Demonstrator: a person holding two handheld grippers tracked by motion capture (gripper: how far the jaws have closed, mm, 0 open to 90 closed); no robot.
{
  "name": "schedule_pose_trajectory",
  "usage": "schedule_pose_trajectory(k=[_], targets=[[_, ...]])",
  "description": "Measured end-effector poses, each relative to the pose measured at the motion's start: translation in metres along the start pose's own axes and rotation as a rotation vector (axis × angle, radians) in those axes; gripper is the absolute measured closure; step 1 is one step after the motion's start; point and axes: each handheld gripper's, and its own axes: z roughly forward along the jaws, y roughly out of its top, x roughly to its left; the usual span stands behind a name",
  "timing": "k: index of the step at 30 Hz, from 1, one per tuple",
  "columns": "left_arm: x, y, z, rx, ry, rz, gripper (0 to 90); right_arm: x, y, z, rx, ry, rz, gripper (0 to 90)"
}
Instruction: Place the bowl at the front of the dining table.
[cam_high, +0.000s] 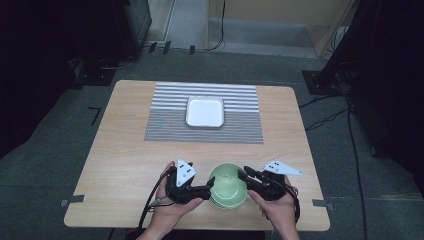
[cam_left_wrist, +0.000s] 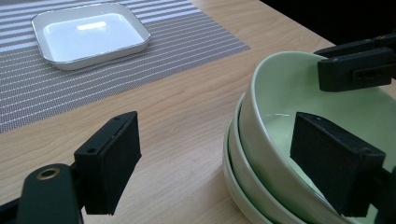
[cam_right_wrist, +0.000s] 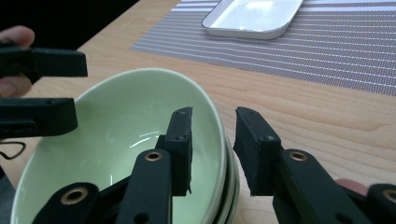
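Straddling the rim of the top green bowl (cam_high: 228, 186) from both sides: left gripper (cam_high: 212, 183) jaws wide apart, right gripper (cam_right_wrist: 212, 151) jaws apart too, neither pressing. Stack of bowls at bench (cam_high: 125, 150) near edge, well apart from white square plate (cam_high: 205, 111) on striped mat (cam_high: 240, 127).

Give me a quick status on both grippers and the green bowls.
Left gripper open, straddling top bowl rim. Right gripper straddling opposite rim, not clamped. Bowls stacked. White tray on mat, clear of them.

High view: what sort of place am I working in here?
Probably a lab or studio set up for recording, not a home: a lone wooden table stands on grey carpet, cables trail across the floor, and dark equipment stands flank it. The striped placemat and white square plate look staged.
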Motion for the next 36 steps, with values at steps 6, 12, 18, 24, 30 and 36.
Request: schedule_pose_trajectory(k=[6,12,18,24,30,36], targets=[[0.001,0.001,0.001,0.01,0.006,-0.006,15.7,0.002,-0.001,0.002,-0.012,-0.029,-0.033,81.7],[-0.004,0.002,0.005,0.035,-0.001,0.012,15.7,0.005,-0.002,0.0,-0.033,-0.052,-0.081,85.2],[-0.012,0.004,0.013,0.046,-0.004,0.036,24.7,0.009,-0.005,-0.002,-0.062,-0.079,-0.164,86.7],[-0.017,0.0,0.023,0.098,-0.025,0.07,42.2,0.014,-0.006,-0.002,-0.119,-0.105,-0.256,86.9],[-0.021,0.0,0.025,0.09,-0.031,0.123,66.0,0.013,-0.006,-0.002,-0.118,-0.098,-0.231,86.4],[-0.022,0.001,0.026,0.047,0.01,0.169,76.3,0.015,-0.005,-0.002,-0.095,-0.126,-0.215,78.7]])
